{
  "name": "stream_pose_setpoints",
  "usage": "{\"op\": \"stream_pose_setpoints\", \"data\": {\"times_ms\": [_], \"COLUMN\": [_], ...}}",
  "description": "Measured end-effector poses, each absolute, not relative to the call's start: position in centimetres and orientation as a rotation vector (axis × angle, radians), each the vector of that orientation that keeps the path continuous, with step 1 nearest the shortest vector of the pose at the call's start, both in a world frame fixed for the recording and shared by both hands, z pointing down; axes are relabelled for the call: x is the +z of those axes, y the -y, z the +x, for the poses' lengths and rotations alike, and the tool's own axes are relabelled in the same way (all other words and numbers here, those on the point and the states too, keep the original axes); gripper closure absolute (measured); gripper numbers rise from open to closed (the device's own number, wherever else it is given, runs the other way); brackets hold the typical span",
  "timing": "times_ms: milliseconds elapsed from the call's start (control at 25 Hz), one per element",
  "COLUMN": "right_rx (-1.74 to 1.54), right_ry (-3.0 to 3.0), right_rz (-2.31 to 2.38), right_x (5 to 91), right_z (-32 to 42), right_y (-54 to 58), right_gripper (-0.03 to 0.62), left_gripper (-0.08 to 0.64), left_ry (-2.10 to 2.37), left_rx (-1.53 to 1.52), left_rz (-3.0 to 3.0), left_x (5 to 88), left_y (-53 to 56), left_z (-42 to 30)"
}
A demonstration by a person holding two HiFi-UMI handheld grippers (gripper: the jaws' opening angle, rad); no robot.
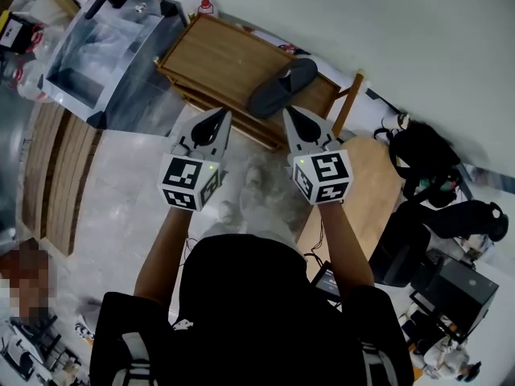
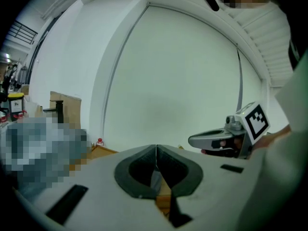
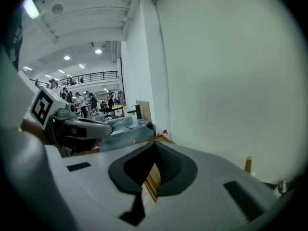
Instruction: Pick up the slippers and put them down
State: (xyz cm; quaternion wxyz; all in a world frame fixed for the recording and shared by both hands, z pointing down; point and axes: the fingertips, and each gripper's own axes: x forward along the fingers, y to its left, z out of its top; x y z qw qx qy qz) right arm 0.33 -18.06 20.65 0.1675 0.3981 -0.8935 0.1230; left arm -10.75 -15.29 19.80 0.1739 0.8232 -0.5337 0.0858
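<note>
wooden table (image 1: 211,59): sitting right by the white wall
clear bin (image 1: 103,53): just left of it
black bag (image 1: 422,153): floor, off right

Left claw (image 2: 156,149) jaws meet, empty, facing a white wall (image 2: 183,81).

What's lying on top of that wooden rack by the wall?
One dark grey slipper lies on top of the light wooden rack, toward its right end. Its top board covers whatever sits on the shelves below.

At upper centre of the head view stands a wooden rack (image 1: 217,59); 1 dark grey slipper (image 1: 282,87) lies on its top, toward the right end.
</note>
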Motion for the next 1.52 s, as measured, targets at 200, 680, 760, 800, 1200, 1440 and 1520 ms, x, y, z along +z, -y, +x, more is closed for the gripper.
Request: {"op": "stream_pose_setpoints", "data": {"times_ms": [200, 680, 760, 800, 1200, 1440, 1520], "right_rx": [0.386, 0.476, 0.496, 0.504, 0.581, 0.620, 0.638], "right_ry": [2.509, 2.428, 2.412, 2.405, 2.356, 2.348, 2.347], "right_rz": [1.101, 1.093, 1.100, 1.103, 1.121, 1.139, 1.150], "right_x": [23.3, 29.0, 30.0, 30.5, 34.1, 35.8, 36.3], "right_z": [0.7, 3.2, 3.9, 4.2, 6.7, 7.9, 8.2], "right_y": [19.5, 21.7, 21.7, 21.7, 22.2, 22.7, 22.9], "right_gripper": [0.592, 0.592, 0.592, 0.592, 0.592, 0.592, 0.592], "left_gripper": [0.554, 0.554, 0.554, 0.554, 0.554, 0.552, 0.552], "left_ry": [1.485, 1.423, 1.384, 1.365, 1.212, 1.121, 1.110], "left_rx": [0.264, 0.343, 0.371, 0.388, 0.501, 0.608, 0.613], "left_rz": [2.295, 2.266, 2.264, 2.267, 2.280, 2.248, 2.250], "left_x": [22.3, 29.2, 30.3, 30.8, 35.5, 39.5, 40.3], "left_y": [16.8, 19.2, 19.3, 19.4, 21.1, 20.9, 21.3], "left_z": [-10.1, -8.0, -6.9, -6.4, -2.2, 0.0, 0.4]}}
